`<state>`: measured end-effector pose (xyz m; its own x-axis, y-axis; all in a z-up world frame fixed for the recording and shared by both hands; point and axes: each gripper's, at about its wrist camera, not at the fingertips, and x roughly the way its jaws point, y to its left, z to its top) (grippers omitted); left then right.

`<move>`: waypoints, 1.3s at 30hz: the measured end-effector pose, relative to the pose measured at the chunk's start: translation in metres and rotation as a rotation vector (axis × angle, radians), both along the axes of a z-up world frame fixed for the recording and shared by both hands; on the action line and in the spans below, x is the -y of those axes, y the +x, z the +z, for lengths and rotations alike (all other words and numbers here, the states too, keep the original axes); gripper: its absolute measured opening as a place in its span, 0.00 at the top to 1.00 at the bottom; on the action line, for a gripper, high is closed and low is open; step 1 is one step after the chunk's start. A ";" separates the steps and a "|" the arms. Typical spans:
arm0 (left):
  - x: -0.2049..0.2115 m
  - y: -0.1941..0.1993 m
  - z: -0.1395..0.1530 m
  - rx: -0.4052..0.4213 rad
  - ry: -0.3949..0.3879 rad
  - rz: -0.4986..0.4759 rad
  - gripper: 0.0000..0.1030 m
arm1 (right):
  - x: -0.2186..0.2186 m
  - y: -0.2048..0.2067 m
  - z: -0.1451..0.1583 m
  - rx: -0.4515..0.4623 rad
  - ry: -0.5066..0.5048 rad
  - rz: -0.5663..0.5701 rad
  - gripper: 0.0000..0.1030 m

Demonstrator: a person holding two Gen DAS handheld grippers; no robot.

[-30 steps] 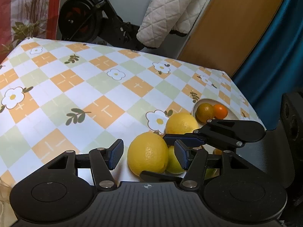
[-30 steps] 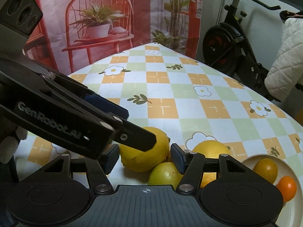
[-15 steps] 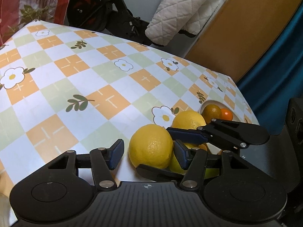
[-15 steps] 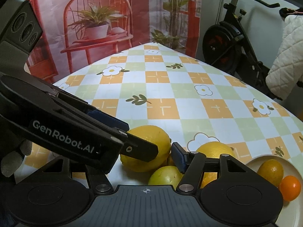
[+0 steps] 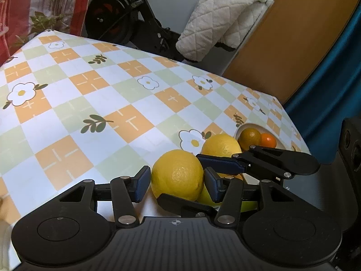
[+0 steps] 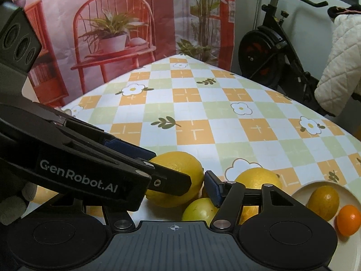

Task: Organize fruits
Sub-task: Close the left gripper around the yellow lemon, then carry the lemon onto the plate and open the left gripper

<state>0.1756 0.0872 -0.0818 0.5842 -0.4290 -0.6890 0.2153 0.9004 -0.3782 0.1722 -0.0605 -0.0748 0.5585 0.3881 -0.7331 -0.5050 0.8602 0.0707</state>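
Note:
A big yellow lemon (image 5: 177,174) lies on the checked tablecloth, between both grippers. My left gripper (image 5: 178,180) is shut on it, both blue pads touching its sides. My right gripper (image 6: 173,187) comes in crosswise and straddles the same lemon (image 6: 178,164). Its right pad (image 6: 211,187) stands a sliver off the peel, and its left pad is hidden behind the left gripper. A smaller greenish lemon (image 6: 198,210) lies just under the right gripper. A second yellow lemon (image 6: 259,178) lies behind it.
A white plate (image 6: 320,186) at the right holds a greenish orange (image 6: 323,201) and a small orange (image 6: 348,219). A gloved hand (image 6: 13,203) shows at the lower left. Beyond the table's far edge stand an exercise bike (image 5: 117,18) and a quilted white jacket (image 5: 221,18).
The left gripper's jaws have narrowed until the pads meet the big lemon, and its view has rolled slightly. The right gripper has kept still.

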 end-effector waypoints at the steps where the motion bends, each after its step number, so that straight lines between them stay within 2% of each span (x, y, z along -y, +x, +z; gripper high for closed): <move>1: 0.000 -0.001 0.002 0.003 0.000 0.006 0.47 | 0.000 -0.001 0.001 0.005 0.004 0.001 0.45; 10: 0.008 -0.012 0.027 0.055 0.014 0.021 0.53 | 0.009 -0.012 0.019 0.050 0.027 -0.006 0.45; 13: 0.018 -0.010 0.023 0.041 0.050 0.015 0.53 | 0.015 -0.014 0.017 0.038 0.034 -0.019 0.45; 21: 0.022 -0.012 0.026 0.043 0.078 0.016 0.53 | 0.020 -0.019 0.016 0.038 0.055 -0.029 0.45; 32: 0.026 -0.016 0.033 0.068 0.081 0.008 0.53 | 0.026 -0.024 0.023 0.064 0.072 -0.047 0.45; 39: 0.044 -0.016 0.040 0.091 0.096 -0.027 0.53 | 0.042 -0.031 0.030 0.091 0.086 -0.088 0.45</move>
